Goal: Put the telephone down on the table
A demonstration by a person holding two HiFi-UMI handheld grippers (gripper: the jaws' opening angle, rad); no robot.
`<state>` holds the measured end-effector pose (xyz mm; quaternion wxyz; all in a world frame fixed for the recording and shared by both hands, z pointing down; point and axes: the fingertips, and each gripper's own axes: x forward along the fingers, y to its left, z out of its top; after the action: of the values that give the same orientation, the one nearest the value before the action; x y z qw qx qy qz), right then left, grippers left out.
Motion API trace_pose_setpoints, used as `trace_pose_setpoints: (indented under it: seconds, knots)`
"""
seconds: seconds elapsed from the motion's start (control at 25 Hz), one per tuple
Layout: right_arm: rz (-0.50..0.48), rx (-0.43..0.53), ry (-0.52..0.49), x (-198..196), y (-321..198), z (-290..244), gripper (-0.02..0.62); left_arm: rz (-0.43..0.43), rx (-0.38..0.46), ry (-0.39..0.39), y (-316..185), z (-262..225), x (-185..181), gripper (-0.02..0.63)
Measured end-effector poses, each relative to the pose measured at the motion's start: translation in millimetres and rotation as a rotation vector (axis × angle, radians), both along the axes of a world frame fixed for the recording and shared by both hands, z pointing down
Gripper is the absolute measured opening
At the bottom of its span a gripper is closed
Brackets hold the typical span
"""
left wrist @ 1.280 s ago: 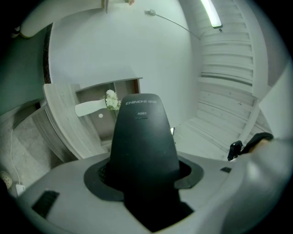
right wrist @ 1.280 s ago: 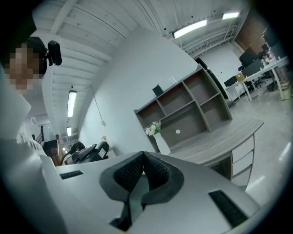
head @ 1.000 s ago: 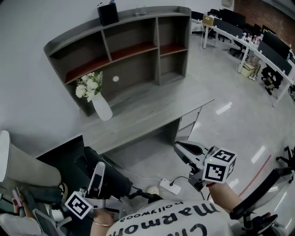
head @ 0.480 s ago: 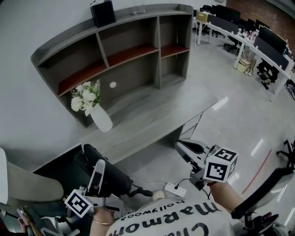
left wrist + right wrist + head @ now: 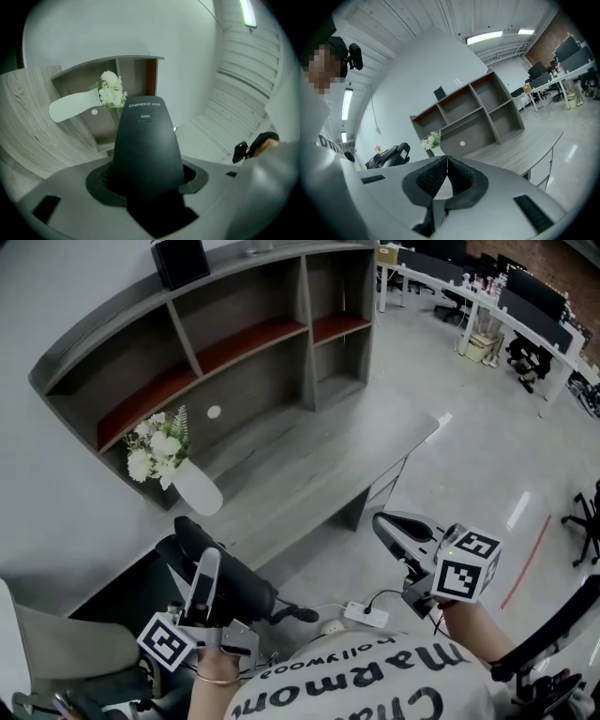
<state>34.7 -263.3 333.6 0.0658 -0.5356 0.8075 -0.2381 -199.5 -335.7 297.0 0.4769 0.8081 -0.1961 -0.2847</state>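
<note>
Head view: my left gripper [image 5: 210, 570] holds the telephone [image 5: 246, 589] at lower left, short of the table [image 5: 309, 474], so letting go now would drop it.

The table [image 5: 328, 451] lies open rightward; a vase [image 5: 195, 493] blocks its left.
</note>
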Motion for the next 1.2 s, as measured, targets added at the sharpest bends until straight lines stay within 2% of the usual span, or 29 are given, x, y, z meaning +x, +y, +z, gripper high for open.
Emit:
trace_pose_setpoints:
  seconds: [0.16,0.36,0.72,0.88,1.2]
  knots:
    - [0.035,-0.012,0.008,6,1,5,0.012,0.033,0.012,-0.068,-14,9,11,0.275]
    - [0.074,-0.037,0.004,13,4,12,0.012,0.079,-0.027,-0.178,-33,30,24,0.275]
    - [0.089,-0.090,-0.013,15,4,25,0.012,0.163,-0.051,-0.372,-64,72,52,0.273]
    - [0.094,-0.113,-0.012,16,0,28,0.012,0.143,-0.117,-0.611,-83,118,42,0.273]
    - [0.094,-0.120,-0.020,12,-9,37,0.012,0.222,-0.100,-0.722,-105,150,60,0.273]
